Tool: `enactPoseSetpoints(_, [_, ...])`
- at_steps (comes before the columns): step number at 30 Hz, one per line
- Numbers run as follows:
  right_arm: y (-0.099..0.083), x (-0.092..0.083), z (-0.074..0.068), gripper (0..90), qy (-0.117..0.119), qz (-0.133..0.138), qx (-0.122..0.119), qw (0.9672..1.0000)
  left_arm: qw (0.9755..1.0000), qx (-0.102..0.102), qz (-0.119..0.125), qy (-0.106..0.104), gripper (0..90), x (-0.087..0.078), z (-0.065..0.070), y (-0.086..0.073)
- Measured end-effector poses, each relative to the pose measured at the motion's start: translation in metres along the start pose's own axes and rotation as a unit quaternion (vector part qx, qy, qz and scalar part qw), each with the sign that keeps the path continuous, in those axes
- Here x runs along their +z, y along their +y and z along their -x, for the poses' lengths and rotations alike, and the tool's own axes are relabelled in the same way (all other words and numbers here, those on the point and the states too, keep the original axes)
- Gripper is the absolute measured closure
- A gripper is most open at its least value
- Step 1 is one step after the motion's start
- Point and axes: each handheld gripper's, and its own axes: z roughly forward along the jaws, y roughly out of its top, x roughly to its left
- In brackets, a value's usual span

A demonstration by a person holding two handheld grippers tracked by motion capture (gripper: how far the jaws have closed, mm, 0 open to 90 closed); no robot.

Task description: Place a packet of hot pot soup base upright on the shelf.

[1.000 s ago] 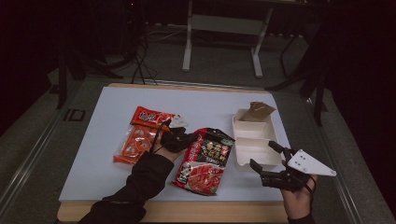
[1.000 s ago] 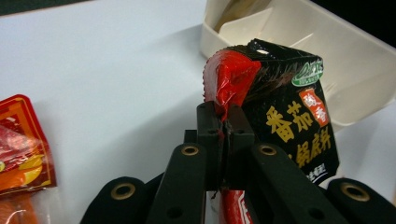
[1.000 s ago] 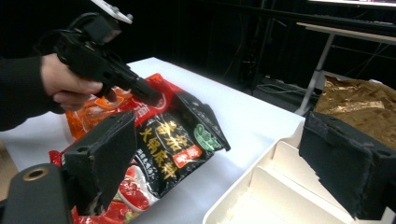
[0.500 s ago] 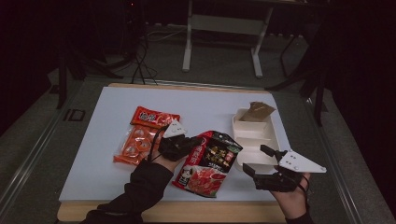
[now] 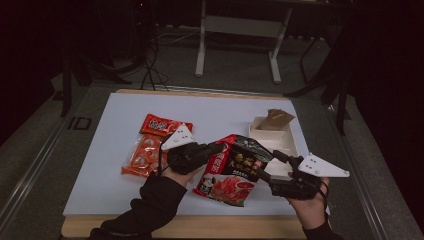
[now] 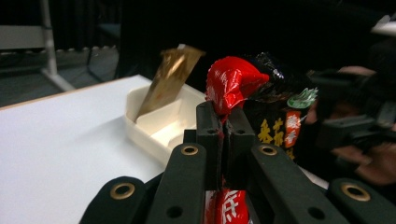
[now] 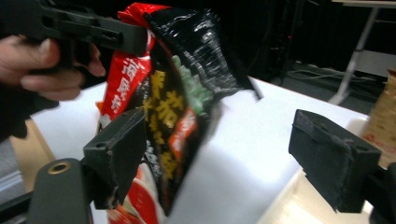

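Holding the red-and-black snack bag [image 5: 235,167] by its top corner, our left gripper [image 5: 220,148] has its jaws clamped tight on the crumpled red foil, as the left gripper view shows with the bag [image 6: 247,88] pinched between the two black pads. In the high view the bag hangs tilted over the near half of the worktop [image 5: 100,170], closer to the right edge than the left, its lower end down near the near edge; we cannot tell whether that end rests on the surface.

Our right gripper [image 5: 272,167] sits at the bag's right side. In the right gripper view its jaws stand wide apart and have just been closing a little; the bag [image 7: 173,107] lies against the left pad, while the right pad is well clear of it, so nothing is gripped.

Just beyond the bag, by the right edge of the worktop, stands a white tray [image 5: 287,145], and a brown packet [image 5: 276,119] leans upright in its far compartment; the left gripper view shows that packet [image 6: 170,74] tilted against the tray wall [image 6: 144,133].

Left of our left hand [image 5: 175,172], near the middle of the worktop, two orange-red packets [image 5: 147,145] lie flat, touching each other.
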Motion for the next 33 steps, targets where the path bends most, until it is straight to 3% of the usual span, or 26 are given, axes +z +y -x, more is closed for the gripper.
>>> enactPoseSetpoints(1, [0.003, 0.001, 0.0, 24.1, 0.004, 0.0, 0.001, 1.0, 1.0, 0.007, 0.005, 0.001, 87.5, 0.001, 0.001, 0.001])
enactPoseSetpoints(5, [0.011, 0.009, -0.002, 44.7, 0.013, -0.007, -0.003, 0.9999, 0.9997, 0.003, 0.025, -0.006, 87.3, 0.002, 0.001, 0.0])
enactPoseSetpoints(9, [0.017, 0.011, -0.001, 58.5, 0.03, 0.0, 0.009, 0.9995, 0.9992, -0.006, 0.037, -0.011, 87.3, 0.003, -0.001, -0.001])
enactPoseSetpoints(13, [0.022, 0.009, -0.003, 69.4, 0.034, 0.021, 0.019, 0.999, 0.9987, -0.005, 0.051, -0.008, 87.2, 0.004, 0.0, -0.003])
enactPoseSetpoints(16, [0.025, 0.008, -0.002, 72.0, 0.04, 0.023, 0.033, 0.9984, 0.9986, -0.012, 0.051, -0.009, 87.1, 0.006, -0.003, -0.005])
enactPoseSetpoints(18, [0.027, 0.008, -0.001, 74.6, 0.04, 0.018, 0.03, 0.9986, 0.9987, -0.02, 0.044, -0.018, 86.6, 0.008, -0.008, -0.009])
enactPoseSetpoints(23, [0.034, 0.007, 0.001, 76.5, 0.054, 0.001, 0.028, 0.9982, 0.9986, -0.01, 0.043, -0.028, 84.4, 0.007, -0.01, -0.011])
enactPoseSetpoints(27, [0.04, 0.006, 0.003, 76.8, 0.054, -0.001, 0.014, 0.9984, 0.9983, -0.016, 0.041, -0.037, 79.6, 0.008, -0.011, -0.009])
enactPoseSetpoints(29, [0.042, 0.005, 0.004, 76.9, 0.056, -0.002, 0.008, 0.9984, 0.9979, -0.008, 0.04, -0.05, 71.8, 0.008, -0.012, -0.008])
enactPoseSetpoints(33, [0.046, 0.006, 0.008, 76.9, 0.059, -0.007, -0.001, 0.9982, 0.9984, 0.006, 0.028, -0.048, 51.8, 0.005, -0.011, -0.004])
